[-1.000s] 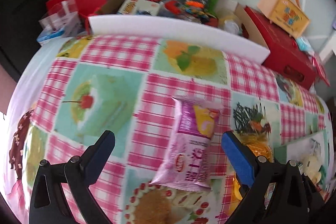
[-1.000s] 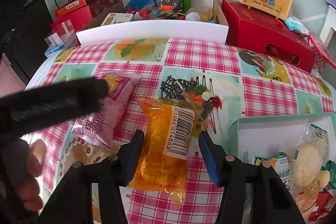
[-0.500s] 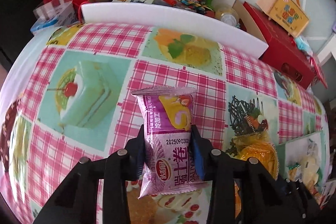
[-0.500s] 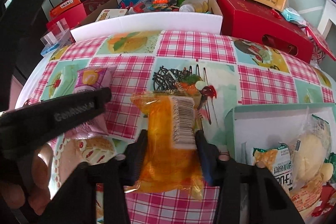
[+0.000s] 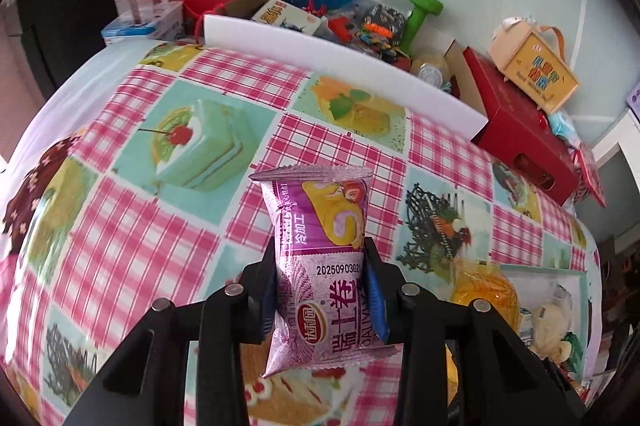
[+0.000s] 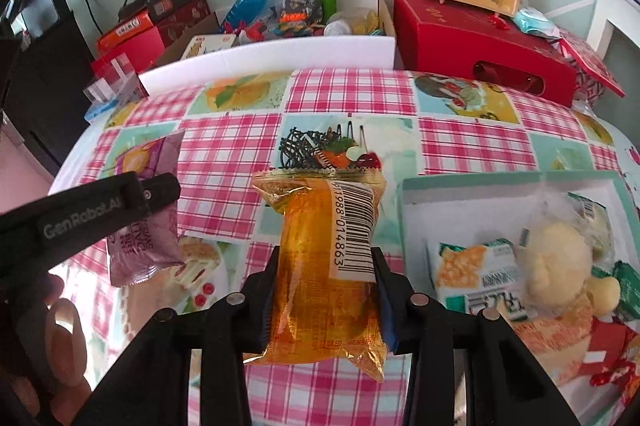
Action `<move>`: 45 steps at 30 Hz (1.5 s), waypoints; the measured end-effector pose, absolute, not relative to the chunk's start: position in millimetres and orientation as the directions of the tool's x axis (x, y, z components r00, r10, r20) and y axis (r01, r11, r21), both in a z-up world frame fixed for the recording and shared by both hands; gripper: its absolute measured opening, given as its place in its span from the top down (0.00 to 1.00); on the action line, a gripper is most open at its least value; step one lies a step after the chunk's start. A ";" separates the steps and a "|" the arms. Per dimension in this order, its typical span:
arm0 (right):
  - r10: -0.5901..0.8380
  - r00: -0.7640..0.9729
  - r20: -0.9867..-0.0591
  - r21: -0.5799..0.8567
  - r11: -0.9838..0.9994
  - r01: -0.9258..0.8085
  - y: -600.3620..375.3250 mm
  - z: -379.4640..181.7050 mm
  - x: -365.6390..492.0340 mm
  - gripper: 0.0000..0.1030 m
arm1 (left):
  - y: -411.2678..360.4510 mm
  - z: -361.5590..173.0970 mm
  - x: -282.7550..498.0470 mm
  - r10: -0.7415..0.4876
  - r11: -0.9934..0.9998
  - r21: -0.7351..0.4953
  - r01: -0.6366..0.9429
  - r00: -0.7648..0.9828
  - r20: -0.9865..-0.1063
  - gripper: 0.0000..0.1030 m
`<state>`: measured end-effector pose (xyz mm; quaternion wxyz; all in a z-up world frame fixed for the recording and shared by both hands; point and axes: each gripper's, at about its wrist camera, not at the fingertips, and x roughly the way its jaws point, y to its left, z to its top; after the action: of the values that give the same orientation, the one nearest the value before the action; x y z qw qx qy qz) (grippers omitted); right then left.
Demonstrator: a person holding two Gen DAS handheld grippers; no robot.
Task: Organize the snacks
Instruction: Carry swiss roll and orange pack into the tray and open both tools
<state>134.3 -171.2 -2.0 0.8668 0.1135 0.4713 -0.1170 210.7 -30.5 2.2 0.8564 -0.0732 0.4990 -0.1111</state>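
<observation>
Over the pink-checked cake-print tablecloth (image 6: 224, 146), beside the teal-rimmed white snack tray (image 6: 416, 194) at right, both claws, open a second ago, are now gripping: right gripper (image 6: 325, 292) lifting the orange barcoded packet (image 6: 320, 290), left gripper (image 5: 320, 290) lifting the purple Swiss-roll wrapper (image 5: 320, 258), ready for traying.

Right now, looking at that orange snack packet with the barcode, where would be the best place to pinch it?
Across its narrow middle, as the right gripper does now: one finger on each long side of the orange packet, approaching from its bottom end. The soft body pinches in there, while the flat crimped ends would likely slip.
</observation>
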 end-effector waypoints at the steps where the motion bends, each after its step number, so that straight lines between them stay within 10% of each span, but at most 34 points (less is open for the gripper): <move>1: -0.097 0.531 -0.842 0.088 0.946 0.313 -172.2 0.8 130.8 0.59 | -31.4 4.5 206.5 -0.262 0.965 -0.237 0.112 0.486 -0.834 0.62; 45: -0.280 0.544 -0.791 0.230 0.689 0.688 -352.3 46.5 -14.1 0.59 | -169.7 30.7 126.0 -0.328 0.905 -0.132 0.404 0.468 -0.821 0.62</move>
<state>-14.1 -352.3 46.5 0.8367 0.2685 0.3800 -0.2890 126.0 -169.7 30.7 0.8557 0.0402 0.4695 -0.2140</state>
